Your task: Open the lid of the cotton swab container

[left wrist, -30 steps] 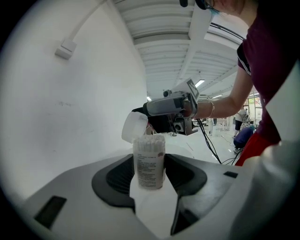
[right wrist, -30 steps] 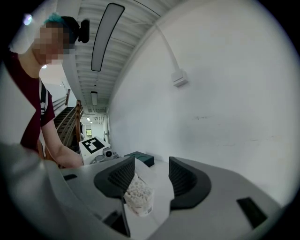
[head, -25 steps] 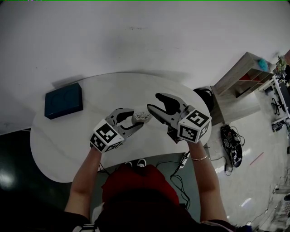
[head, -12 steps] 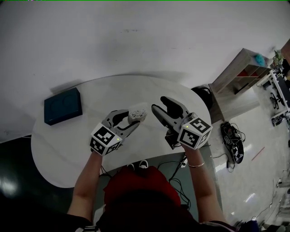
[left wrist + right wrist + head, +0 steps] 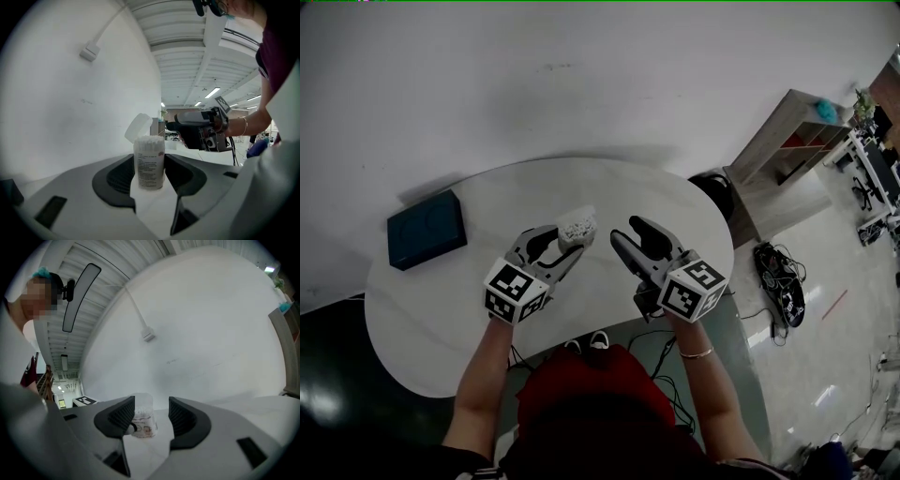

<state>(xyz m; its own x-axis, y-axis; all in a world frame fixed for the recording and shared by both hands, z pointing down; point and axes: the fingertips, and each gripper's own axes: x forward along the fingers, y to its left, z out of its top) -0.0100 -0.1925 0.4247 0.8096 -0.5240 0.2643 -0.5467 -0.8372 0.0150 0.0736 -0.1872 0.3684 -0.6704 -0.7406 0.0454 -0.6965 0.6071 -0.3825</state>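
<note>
The cotton swab container (image 5: 149, 161) is a small clear tub full of white swabs. It stands upright between the pads of my left gripper (image 5: 149, 174), which is shut on its sides. Its white flip lid (image 5: 139, 127) is tipped back and open at the upper left. In the head view the container (image 5: 577, 228) sits at the tip of the left gripper (image 5: 570, 239), above the white table (image 5: 450, 309). My right gripper (image 5: 628, 232) hangs a short way to its right, open and empty. In the right gripper view the container (image 5: 143, 420) shows beyond the open right gripper (image 5: 151, 417).
A dark blue box (image 5: 427, 230) lies at the table's left edge. Off the table to the right are a wooden shelf unit (image 5: 787, 141), a black object (image 5: 712, 192) and a tangle of cables (image 5: 778, 291) on the floor. The person's red clothing (image 5: 591, 394) is below.
The right gripper's tip was at the container a second ago and has drawn back to the right. Both grippers have shifted slightly left and up in the head view.
</note>
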